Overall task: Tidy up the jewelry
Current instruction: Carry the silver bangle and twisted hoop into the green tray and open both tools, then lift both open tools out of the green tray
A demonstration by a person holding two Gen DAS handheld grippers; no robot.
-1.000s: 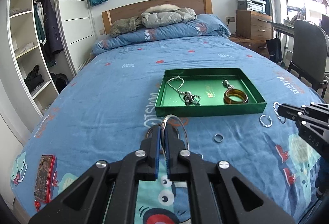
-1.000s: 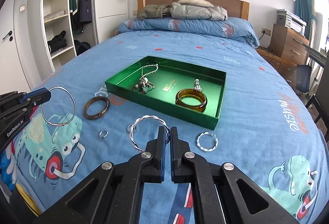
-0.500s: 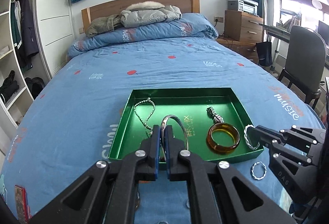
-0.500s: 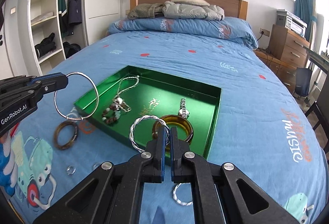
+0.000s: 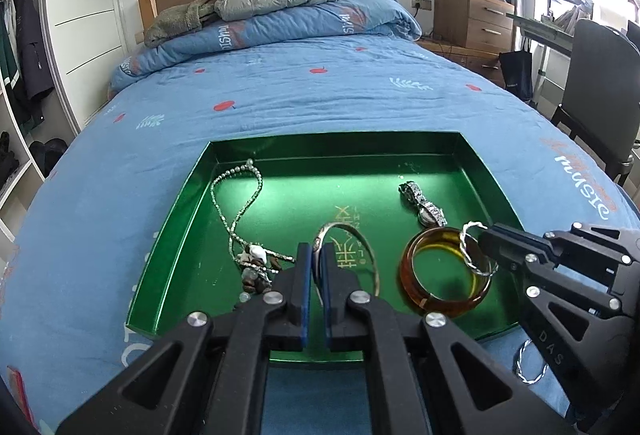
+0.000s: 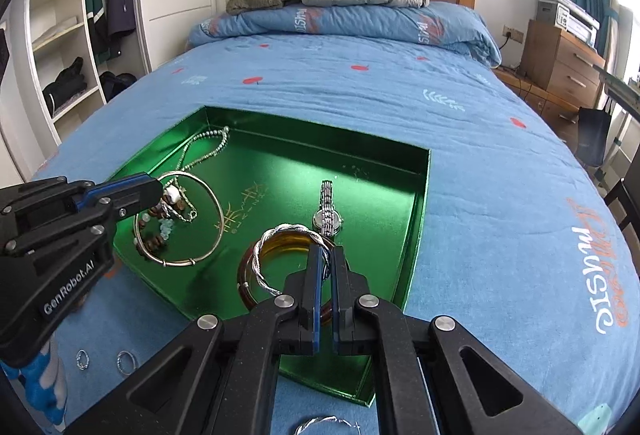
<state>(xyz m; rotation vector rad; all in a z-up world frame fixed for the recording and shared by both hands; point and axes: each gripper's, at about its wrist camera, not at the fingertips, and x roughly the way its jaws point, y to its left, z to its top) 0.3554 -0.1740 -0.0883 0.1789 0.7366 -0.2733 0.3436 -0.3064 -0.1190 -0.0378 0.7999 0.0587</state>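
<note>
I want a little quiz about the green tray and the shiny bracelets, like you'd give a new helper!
1. True or false: the left gripper is shut on the thin silver bangle.
2. Which item does the right gripper hold over the green tray? A) the watch B) the twisted silver bracelet C) the amber bangle
3. Fill in: the watch lies in the tray just beyond the ______ bangle.

Key:
1. True.
2. B, the twisted silver bracelet.
3. Amber; the amber bangle rests on the tray floor.
</note>
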